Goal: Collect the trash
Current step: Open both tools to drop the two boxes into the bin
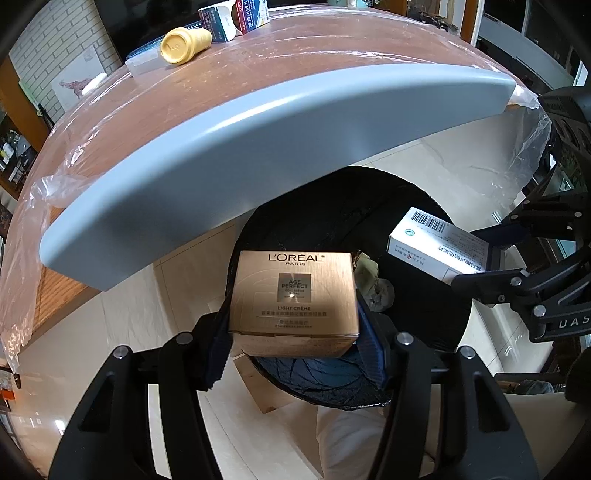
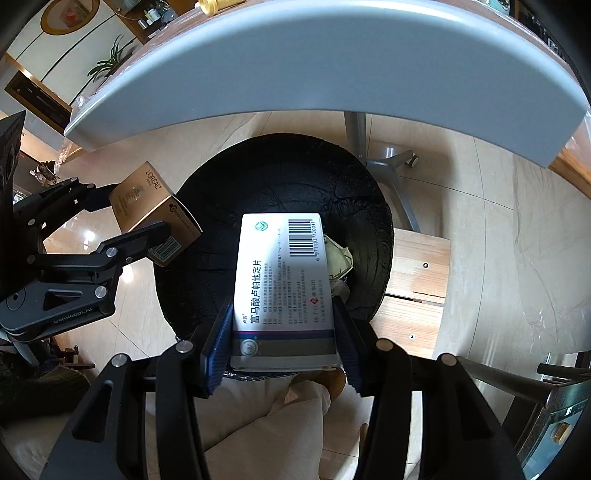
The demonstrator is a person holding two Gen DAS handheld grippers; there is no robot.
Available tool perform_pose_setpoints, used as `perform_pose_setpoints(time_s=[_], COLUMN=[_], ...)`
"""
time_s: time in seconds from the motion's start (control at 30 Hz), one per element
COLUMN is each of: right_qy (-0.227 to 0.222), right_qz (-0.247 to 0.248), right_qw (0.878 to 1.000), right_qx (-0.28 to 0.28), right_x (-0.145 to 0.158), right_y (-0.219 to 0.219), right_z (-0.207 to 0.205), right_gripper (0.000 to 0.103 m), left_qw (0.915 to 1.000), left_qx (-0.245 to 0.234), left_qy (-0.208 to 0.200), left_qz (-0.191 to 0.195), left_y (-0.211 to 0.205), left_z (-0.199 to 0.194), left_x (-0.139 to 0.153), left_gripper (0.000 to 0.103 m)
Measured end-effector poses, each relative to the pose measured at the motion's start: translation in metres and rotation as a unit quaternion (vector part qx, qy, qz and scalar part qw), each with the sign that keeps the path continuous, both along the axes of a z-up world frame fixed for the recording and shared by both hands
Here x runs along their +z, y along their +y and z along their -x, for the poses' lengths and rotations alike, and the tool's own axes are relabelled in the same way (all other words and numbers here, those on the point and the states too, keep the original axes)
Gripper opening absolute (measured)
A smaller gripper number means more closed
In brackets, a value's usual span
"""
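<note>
My left gripper point(image 1: 295, 339) is shut on a gold cream box point(image 1: 295, 299), held over the mouth of a black-lined trash bin point(image 1: 325, 218) on the floor. In the right wrist view the same gold box point(image 2: 147, 199) sits in the left gripper point(image 2: 140, 214) at the bin's left rim. My right gripper point(image 2: 282, 347) is shut on a white medicine box point(image 2: 280, 280) with a barcode, above the bin point(image 2: 273, 177). That white box point(image 1: 436, 243) shows at right in the left wrist view. Crumpled paper point(image 2: 338, 258) lies inside the bin.
A grey-edged table point(image 1: 258, 140) under clear plastic sheeting overhangs the bin. On it lie a yellow cup point(image 1: 184, 44) on its side and small cartons point(image 1: 232, 16). A grey table leg point(image 2: 384, 166) and a wooden board point(image 2: 417, 273) stand beside the bin. A person's light trouser leg point(image 2: 258, 424) is below.
</note>
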State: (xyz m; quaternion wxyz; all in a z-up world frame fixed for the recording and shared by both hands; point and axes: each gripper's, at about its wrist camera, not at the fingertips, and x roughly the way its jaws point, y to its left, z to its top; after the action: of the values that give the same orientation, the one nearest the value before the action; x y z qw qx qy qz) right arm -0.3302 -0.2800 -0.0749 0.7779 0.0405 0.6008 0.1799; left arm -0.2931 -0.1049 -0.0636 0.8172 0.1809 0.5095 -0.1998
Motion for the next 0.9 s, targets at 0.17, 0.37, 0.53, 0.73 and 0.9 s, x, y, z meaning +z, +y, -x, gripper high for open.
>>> perform_pose_setpoints(time_s=[0.17, 0.37, 0.53, 0.73, 0.9], right_qy=[-0.001, -0.004, -0.012, -0.036, -0.123], right_qz=[0.003, 0.005, 0.007, 0.0, -0.002], right_qw=[1.0, 1.0, 0.999, 0.998, 0.991], right_qx=[-0.003, -0.019, -0.029, -0.045, -0.045], right_x=[0.0, 0.005, 0.016, 0.048, 0.109], right_y=[0.002, -0.001, -0.005, -0.014, -0.021], right_z=[0.0, 0.001, 0.005, 0.019, 0.034], right_gripper=[0.05, 0.059, 0.077, 0.082, 0.093], left_qw=[1.0, 0.9999, 0.9998, 0.9999, 0.9963], left_qx=[0.0, 0.003, 0.008, 0.009, -0.014], left_qy=[0.0, -0.001, 0.003, -0.006, -0.062], left_qz=[-0.002, -0.01, -0.018, 0.0, 0.058], left_y=[-0.001, 0.0, 0.002, 0.01, 0.019], left_z=[-0.004, -0.003, -0.001, 0.008, 0.02], left_x=[-0.003, -0.003, -0.002, 0.017, 0.071], left_gripper=[0.059, 0.061, 0.068, 0.074, 0.09])
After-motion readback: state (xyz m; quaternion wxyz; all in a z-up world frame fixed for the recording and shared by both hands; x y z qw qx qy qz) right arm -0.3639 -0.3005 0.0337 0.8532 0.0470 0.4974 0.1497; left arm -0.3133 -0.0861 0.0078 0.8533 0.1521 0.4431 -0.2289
